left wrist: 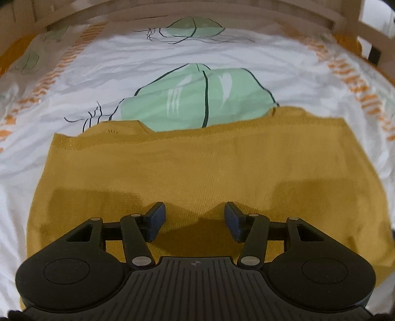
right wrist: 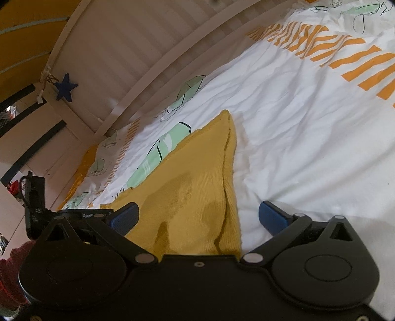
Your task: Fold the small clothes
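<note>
A mustard-yellow knit garment (left wrist: pixel 197 163) lies flat on the white bedsheet (left wrist: pixel 197 51). My left gripper (left wrist: pixel 195 219) is open just above its near part, with blue pads apart and nothing between them. In the right wrist view the same garment (right wrist: pixel 195 187) shows a folded edge running away from me. My right gripper (right wrist: pixel 200 217) is open wide over that edge, with its left fingertip (right wrist: pixel 126 217) over the cloth and its right fingertip (right wrist: pixel 271 217) over the sheet. The left gripper's body (right wrist: pixel 34 205) shows at the left edge.
The sheet has green leaf prints (left wrist: pixel 200 96) and orange striped bands (right wrist: pixel 333 49). A wooden bed rail (left wrist: pixel 197 10) runs along the far side. A white slatted rail (right wrist: pixel 138 56) with a blue star (right wrist: pixel 65 87) stands at the left.
</note>
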A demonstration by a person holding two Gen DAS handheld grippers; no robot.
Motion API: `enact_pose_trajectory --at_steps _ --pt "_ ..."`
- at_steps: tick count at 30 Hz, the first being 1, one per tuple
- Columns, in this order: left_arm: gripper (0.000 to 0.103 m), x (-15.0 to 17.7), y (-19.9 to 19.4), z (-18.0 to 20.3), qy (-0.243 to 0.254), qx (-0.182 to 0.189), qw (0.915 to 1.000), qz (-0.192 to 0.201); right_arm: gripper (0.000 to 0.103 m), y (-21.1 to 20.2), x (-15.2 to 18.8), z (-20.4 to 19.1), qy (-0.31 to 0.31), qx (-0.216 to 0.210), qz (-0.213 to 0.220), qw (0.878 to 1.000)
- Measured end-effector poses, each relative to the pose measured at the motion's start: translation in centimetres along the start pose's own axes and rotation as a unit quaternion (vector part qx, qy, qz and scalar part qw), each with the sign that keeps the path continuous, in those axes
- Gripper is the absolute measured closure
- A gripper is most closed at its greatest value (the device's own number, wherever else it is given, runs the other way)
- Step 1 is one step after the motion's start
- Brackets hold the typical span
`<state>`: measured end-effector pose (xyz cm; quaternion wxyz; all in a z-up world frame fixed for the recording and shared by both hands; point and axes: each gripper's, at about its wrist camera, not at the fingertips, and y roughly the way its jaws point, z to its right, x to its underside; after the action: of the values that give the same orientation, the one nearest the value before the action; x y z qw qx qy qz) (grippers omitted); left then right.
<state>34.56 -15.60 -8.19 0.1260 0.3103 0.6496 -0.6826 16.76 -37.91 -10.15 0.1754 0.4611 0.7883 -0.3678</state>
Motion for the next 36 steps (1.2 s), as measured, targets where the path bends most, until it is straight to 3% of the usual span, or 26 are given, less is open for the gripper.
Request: enact_pose_trajectory --at_steps 6,22,36 --pt "0.047 0.4 0.3 1.1 0.021 -0.031 0.9993 0.006 0.0 0.1 0.0 0.0 0.0 0.0 0.0 1.0" --pt "0.044 0.5 0.8 1.4 0.03 -0.036 0.9988 0.011 0.0 0.3 -0.4 0.2 0.006 -0.006 -0.008 1.0" --pt "0.044 0.7 0.8 1.5 0.032 -0.038 0.9986 0.016 0.0 2.5 -2.1 0.7 0.032 -0.059 -0.035 0.997"
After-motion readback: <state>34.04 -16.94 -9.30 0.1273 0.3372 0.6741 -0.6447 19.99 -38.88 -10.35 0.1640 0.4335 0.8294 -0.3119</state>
